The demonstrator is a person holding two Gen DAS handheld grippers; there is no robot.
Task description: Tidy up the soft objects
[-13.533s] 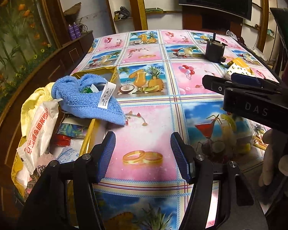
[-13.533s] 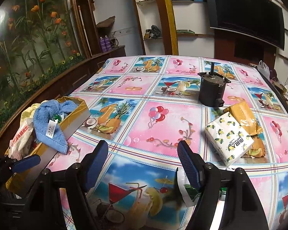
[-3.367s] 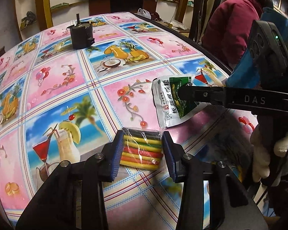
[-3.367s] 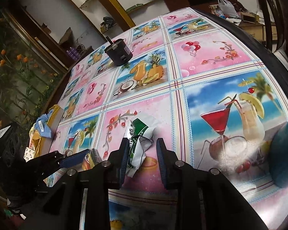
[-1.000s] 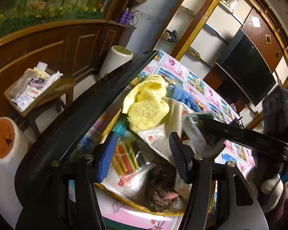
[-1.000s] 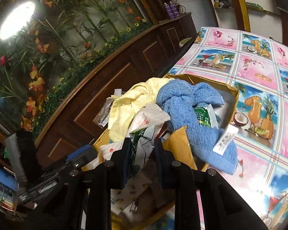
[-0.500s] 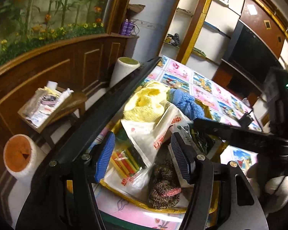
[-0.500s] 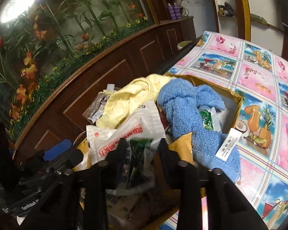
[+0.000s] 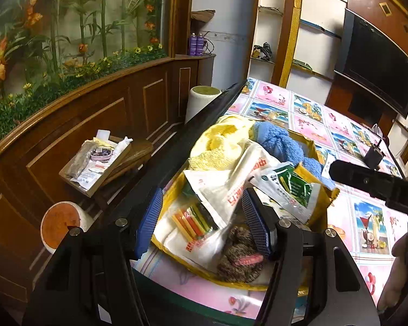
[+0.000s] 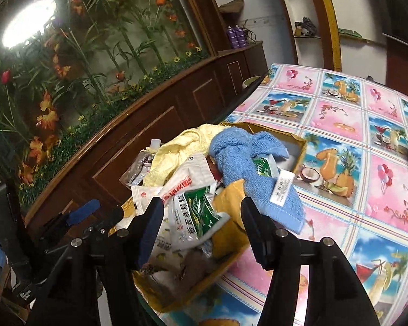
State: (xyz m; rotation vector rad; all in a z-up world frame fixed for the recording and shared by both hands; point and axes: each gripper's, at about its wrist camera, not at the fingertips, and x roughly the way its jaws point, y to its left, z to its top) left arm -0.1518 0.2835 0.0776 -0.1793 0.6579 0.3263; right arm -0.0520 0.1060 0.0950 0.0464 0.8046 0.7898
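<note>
A yellow box [image 9: 323,206] [image 10: 231,258] at the table's edge is piled with soft things: a yellow towel [image 9: 220,144] [image 10: 174,152], a blue towel [image 9: 280,141] [image 10: 247,160], a white bag with red print [image 9: 231,187] [image 10: 182,182], a green-and-white packet [image 9: 291,187] [image 10: 195,217], a pack of coloured strips [image 9: 193,220] and a brown knitted item [image 9: 239,258]. My left gripper [image 9: 201,222] is open and empty above the strips. My right gripper [image 10: 198,231] is open, with the green packet lying loose in the box between its jaws.
The patterned tablecloth [image 10: 353,141] stretches away to the right, with a black device [image 9: 374,156] far off. Past the table edge stand a small wooden side table with packets [image 9: 100,160], two round stools [image 9: 59,222] [image 9: 204,97] and dark wood panelling.
My right gripper has opened and let go of the green packet, which now lies in the box. Both grippers have drawn back a little from the box.
</note>
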